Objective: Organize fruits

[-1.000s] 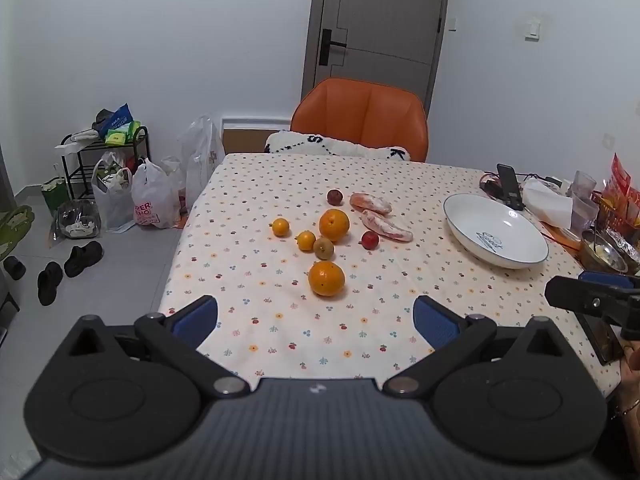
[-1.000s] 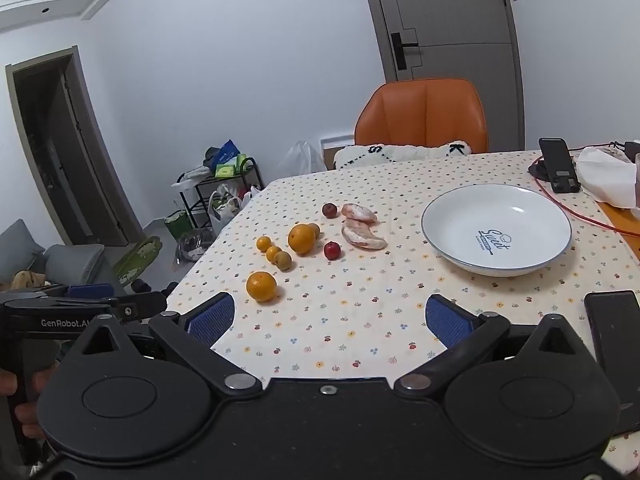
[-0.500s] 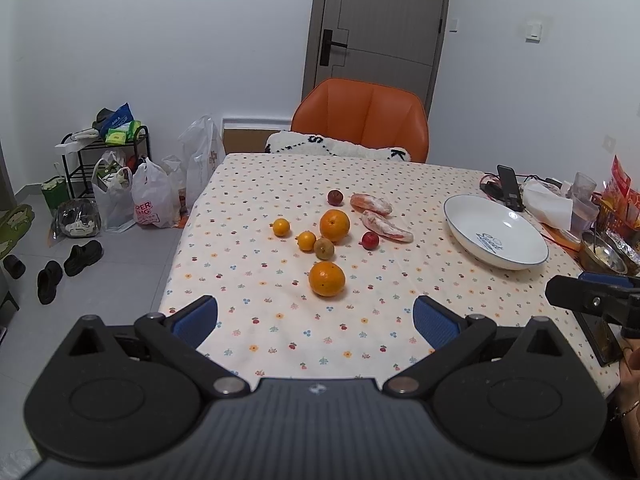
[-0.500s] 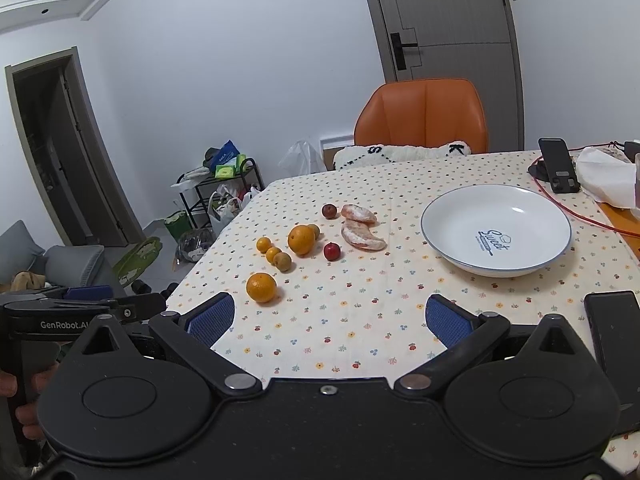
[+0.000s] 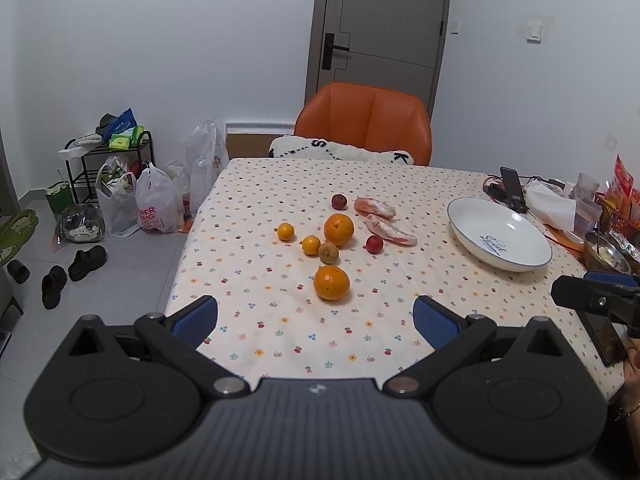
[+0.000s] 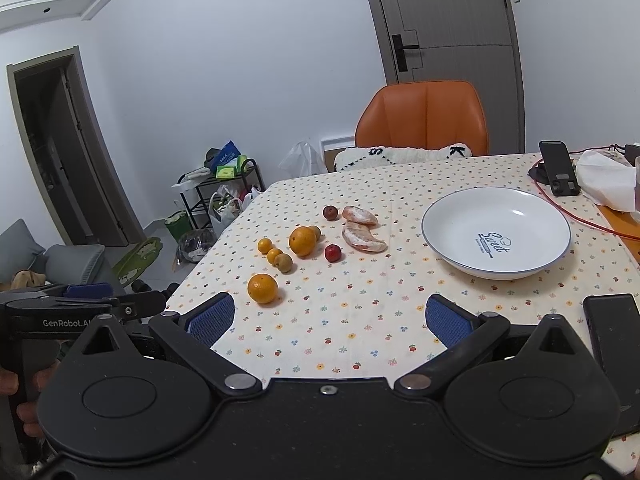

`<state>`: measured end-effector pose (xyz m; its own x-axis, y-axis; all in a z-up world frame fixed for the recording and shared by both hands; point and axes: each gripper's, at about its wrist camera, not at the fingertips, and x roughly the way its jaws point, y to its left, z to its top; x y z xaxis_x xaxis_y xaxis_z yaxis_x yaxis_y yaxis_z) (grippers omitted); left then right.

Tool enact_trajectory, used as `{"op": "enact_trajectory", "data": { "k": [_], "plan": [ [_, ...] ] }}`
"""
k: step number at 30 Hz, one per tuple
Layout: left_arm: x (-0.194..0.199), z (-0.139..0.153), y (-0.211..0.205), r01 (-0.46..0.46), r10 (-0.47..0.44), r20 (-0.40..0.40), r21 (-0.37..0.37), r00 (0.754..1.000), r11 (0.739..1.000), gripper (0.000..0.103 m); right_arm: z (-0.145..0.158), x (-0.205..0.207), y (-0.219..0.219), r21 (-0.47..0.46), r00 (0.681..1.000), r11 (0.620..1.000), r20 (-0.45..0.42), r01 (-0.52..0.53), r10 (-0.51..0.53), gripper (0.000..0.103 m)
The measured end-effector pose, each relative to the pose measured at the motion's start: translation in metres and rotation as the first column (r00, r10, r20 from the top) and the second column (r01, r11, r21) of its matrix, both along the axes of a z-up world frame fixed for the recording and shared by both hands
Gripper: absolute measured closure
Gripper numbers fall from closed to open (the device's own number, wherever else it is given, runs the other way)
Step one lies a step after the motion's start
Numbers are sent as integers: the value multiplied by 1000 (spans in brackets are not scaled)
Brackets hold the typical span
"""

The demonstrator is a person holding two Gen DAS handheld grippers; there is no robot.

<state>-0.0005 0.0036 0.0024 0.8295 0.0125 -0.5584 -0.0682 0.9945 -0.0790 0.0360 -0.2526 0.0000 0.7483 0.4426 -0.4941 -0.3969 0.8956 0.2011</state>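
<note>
The left tool point(image 5: 315, 322) hangs over the near edge of the worktop point(image 5: 256, 344), its blue pads spread wide with nothing between them; the right tool point(image 6: 331, 318) is equally wide and empty, likely because no fruit has been picked yet; both point at the fruit, apparently ready for a first reach. Nearest the left tool lies a large orange point(image 5: 331, 282); beyond it, mid-worktop, cluster a second orange point(image 5: 339, 229), two small yellow citrus, a brownish kiwi point(image 5: 328, 252), two dark red fruits and two pale peeled segments point(image 5: 390, 229). Towards the right edge sits an empty white bowl point(image 6: 496, 233), seemingly where the fruit belongs.
</note>
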Motion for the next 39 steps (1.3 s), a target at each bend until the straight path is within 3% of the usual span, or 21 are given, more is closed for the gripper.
{"op": "enact_trajectory", "data": {
  "k": [39],
  "plan": [
    [7,-3,9,-38,39,38,-20,999,999,0,-10,21,-10,25,999,999,16,37,-37,0]
  ]
}}
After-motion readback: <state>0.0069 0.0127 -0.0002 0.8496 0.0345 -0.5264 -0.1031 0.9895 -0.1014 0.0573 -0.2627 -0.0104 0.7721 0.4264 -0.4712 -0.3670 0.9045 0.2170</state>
